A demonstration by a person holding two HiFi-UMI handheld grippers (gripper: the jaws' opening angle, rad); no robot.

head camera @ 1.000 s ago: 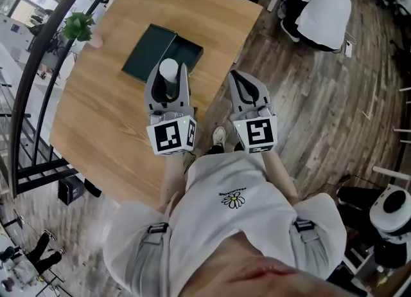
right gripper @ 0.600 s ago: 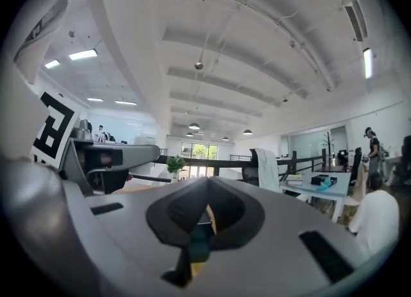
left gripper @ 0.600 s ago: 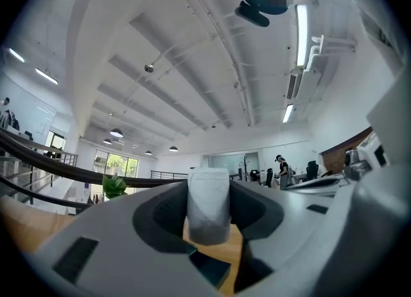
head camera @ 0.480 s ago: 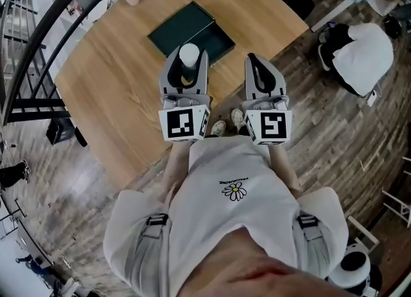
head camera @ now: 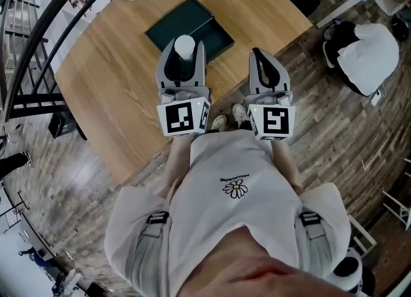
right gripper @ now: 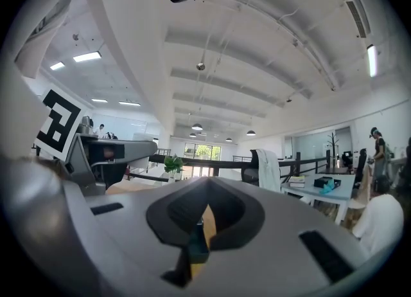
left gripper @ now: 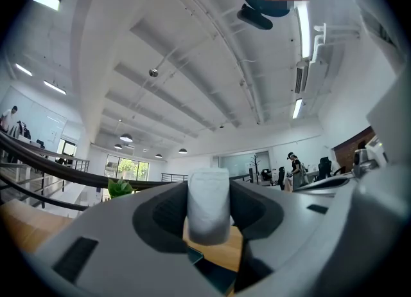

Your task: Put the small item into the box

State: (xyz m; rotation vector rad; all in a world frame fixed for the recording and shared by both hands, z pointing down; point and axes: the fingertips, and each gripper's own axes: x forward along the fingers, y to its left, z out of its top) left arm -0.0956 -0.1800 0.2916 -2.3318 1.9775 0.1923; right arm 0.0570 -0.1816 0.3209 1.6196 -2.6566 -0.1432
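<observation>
Carry step: L gripper [head camera: 183,58] jaws clamped on the white small item [head camera: 184,46], held at the box's [head camera: 186,18] near edge. R gripper [head camera: 262,64] jaws together, empty, short of box. Next, prob.: fwd over box, lower, release.

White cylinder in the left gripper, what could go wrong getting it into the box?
The white cylinder stands upright in the left gripper, so it may topple on release. The dark box looks shallow and two-part; it could land on the wrong half or roll out.
</observation>
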